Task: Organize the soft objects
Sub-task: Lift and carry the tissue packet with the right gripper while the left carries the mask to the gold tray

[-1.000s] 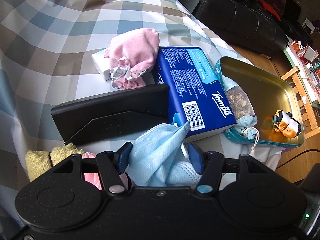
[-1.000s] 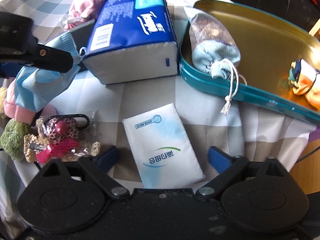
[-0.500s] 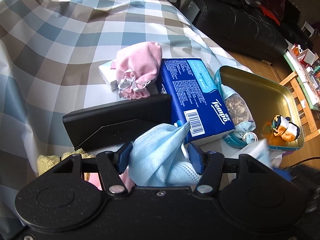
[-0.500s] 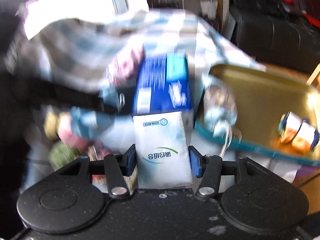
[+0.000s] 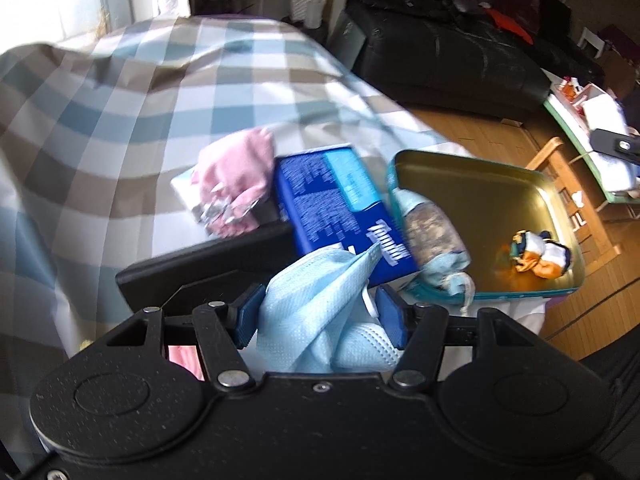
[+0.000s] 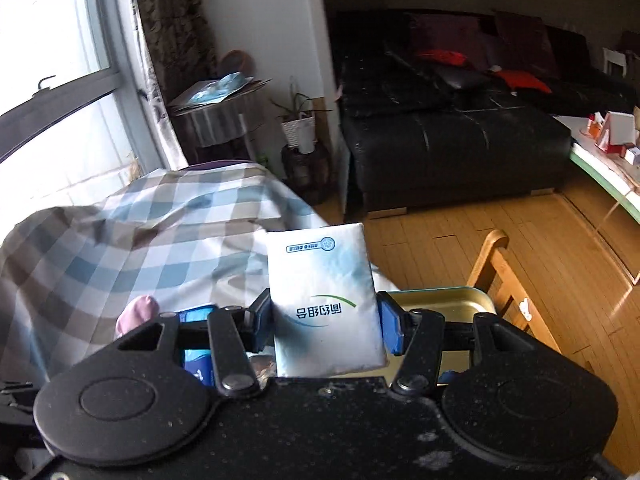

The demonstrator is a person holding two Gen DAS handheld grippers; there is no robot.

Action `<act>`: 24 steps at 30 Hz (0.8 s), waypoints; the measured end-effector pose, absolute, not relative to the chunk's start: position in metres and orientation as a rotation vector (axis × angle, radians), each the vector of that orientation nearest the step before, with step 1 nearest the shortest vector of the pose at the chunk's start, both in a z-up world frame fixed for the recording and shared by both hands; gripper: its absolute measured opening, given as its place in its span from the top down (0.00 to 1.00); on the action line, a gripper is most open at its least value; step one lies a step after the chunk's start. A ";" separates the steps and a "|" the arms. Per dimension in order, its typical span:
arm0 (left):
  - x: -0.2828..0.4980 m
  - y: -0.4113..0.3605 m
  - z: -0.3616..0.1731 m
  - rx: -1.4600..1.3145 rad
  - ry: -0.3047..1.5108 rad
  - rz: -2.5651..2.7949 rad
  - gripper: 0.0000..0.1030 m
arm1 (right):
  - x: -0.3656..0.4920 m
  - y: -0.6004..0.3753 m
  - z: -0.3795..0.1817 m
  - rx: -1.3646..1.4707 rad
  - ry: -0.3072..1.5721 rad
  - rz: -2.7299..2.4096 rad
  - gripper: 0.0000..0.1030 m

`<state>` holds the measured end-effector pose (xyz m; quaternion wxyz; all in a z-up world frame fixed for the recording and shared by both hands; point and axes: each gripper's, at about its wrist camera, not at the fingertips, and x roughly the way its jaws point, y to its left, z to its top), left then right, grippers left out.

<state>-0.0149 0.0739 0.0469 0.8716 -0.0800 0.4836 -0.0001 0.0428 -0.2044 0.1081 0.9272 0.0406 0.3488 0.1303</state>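
Lifted clear of the tabletop point(image 6: 132, 240) since a second ago, the white tissue packet point(image 6: 324, 300) now stands between the blue pads of the right gripper point(image 6: 325, 322), whose jaws have just been closing and now clamp it by its long edges (printed side up, text inverted). Below and behind that gripper sits the gold-lined tin point(image 6: 452, 296), its rim just beyond the right pad. The left gripper point(image 5: 320, 316) has risen slightly too and stays clenched on a crumpled blue face mask point(image 5: 320, 300). Ahead of it lie a blue tissue pack point(image 5: 328, 204), a pink pouch point(image 5: 236, 172) to the left, and the tin point(image 5: 480, 176) to the right, holding a drawstring sachet point(image 5: 434, 240).
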 end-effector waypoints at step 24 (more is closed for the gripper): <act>0.080 -0.047 0.054 -0.037 0.988 -0.333 0.45 | 0.101 -0.254 0.064 0.229 0.866 -0.068 0.49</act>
